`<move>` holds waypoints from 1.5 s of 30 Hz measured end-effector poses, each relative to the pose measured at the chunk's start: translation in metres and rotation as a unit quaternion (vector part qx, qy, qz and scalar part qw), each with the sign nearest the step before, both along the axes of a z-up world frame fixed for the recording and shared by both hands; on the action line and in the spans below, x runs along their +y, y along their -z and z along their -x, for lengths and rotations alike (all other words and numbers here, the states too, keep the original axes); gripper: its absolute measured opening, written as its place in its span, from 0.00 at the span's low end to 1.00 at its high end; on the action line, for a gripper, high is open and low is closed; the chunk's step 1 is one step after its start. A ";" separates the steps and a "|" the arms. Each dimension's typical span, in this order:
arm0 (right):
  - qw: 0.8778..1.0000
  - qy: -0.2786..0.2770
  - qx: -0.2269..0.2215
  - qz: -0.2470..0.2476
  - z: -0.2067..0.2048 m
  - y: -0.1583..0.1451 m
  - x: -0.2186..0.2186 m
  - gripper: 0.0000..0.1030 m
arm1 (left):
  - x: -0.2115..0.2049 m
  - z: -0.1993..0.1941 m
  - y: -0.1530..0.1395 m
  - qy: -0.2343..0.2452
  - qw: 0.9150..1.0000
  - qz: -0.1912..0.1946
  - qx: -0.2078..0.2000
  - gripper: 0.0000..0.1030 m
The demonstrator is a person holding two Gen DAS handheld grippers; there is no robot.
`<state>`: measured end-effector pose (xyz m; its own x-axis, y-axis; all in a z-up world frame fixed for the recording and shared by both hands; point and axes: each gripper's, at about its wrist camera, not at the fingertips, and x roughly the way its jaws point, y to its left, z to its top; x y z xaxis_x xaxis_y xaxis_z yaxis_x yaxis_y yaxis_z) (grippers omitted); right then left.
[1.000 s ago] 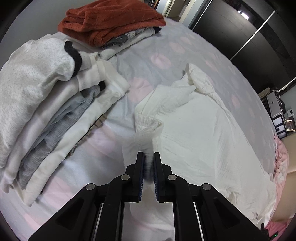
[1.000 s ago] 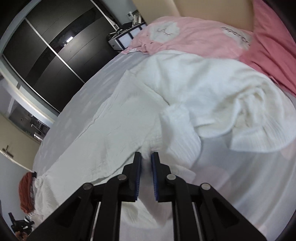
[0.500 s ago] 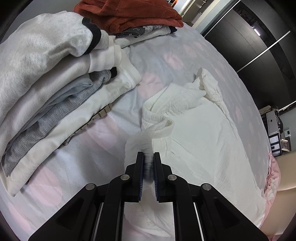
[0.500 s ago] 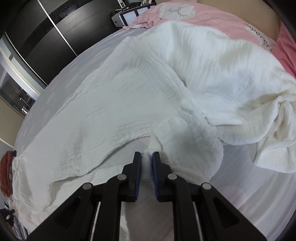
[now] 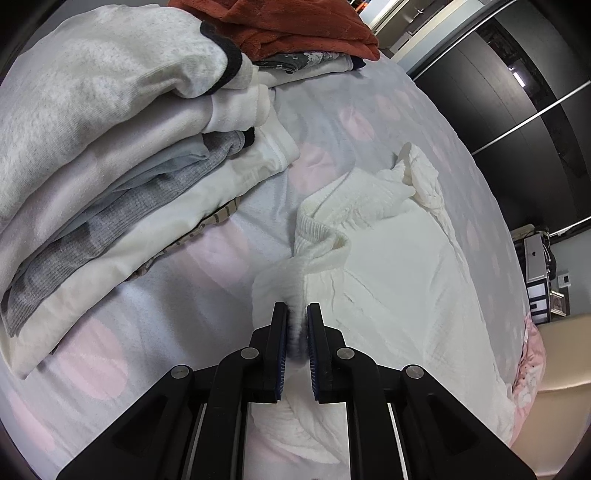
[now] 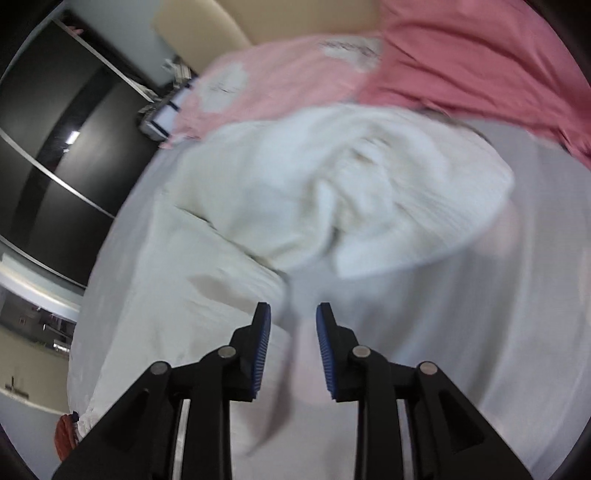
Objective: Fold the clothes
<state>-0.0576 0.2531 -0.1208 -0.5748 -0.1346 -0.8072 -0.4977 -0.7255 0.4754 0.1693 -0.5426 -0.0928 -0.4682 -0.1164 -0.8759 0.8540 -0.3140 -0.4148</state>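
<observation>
A white crinkled garment (image 5: 399, 266) lies spread on the bed. My left gripper (image 5: 296, 321) is shut on its ribbed edge, near the waistband end. In the right wrist view the same white garment (image 6: 221, 280) stretches away to the left, with a bunched white heap (image 6: 362, 206) beyond it. My right gripper (image 6: 293, 317) is open and empty just above the sheet, beside the garment's edge. The right view is blurred by motion.
A stack of folded clothes (image 5: 110, 155) sits at the left, with a rust-red folded garment (image 5: 295, 26) behind it. Pink pillows (image 6: 461, 74) lie at the bed's head. A dark wardrobe (image 6: 55, 147) stands beyond the bed.
My right gripper has let go of the white garment and opened, and swung toward the pillows. My left gripper keeps its hold and has moved closer to the folded stack.
</observation>
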 end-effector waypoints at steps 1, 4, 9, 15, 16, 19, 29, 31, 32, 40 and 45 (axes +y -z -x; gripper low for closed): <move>1.000 0.004 -0.013 0.013 -0.004 0.006 0.004 0.26 | 0.000 -0.001 0.000 -0.001 1.000 -0.002 0.002 0.11; 0.997 -0.001 -0.059 0.045 -0.009 0.025 0.008 0.25 | -0.001 -0.001 0.001 -0.003 1.000 -0.007 0.005 0.11; 0.988 -0.086 -0.125 0.041 0.009 0.043 -0.025 0.25 | -0.001 -0.001 0.002 -0.001 1.000 -0.010 0.006 0.11; 0.976 -0.188 -0.102 0.039 0.029 0.041 -0.073 0.25 | -0.002 -0.001 0.003 0.001 1.000 -0.012 0.005 0.12; 0.975 -0.199 -0.085 0.046 0.031 0.039 -0.078 0.25 | -0.002 -0.001 0.004 0.001 1.000 -0.014 0.005 0.12; 0.973 -0.222 -0.040 0.048 0.043 0.030 -0.094 0.25 | -0.001 0.004 0.007 0.007 1.000 -0.016 -0.001 0.12; 0.965 -0.261 0.005 0.011 0.096 0.033 -0.126 0.25 | 0.001 0.024 0.016 0.027 0.999 -0.014 -0.030 0.12; 0.965 -0.264 0.001 0.014 0.099 0.041 -0.127 0.25 | 0.000 0.028 0.019 0.029 0.999 -0.014 -0.036 0.12; 0.964 -0.265 -0.001 0.015 0.100 0.044 -0.127 0.25 | 0.000 0.031 0.019 0.031 0.999 -0.013 -0.040 0.12; 0.972 -0.213 0.041 0.086 0.093 0.032 -0.095 0.26 | 0.004 0.041 0.020 0.048 0.997 0.001 -0.056 0.12; 0.983 -0.126 0.048 0.121 0.084 0.035 -0.056 0.27 | 0.000 0.037 0.022 0.037 0.998 -0.013 -0.046 0.12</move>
<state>-0.1411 0.1975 -0.1558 -0.5710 -0.4635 -0.6776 -0.2609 -0.6801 0.6851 0.1326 -0.5426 -0.1152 -0.3913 -0.0620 -0.9182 0.8641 -0.3678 -0.3435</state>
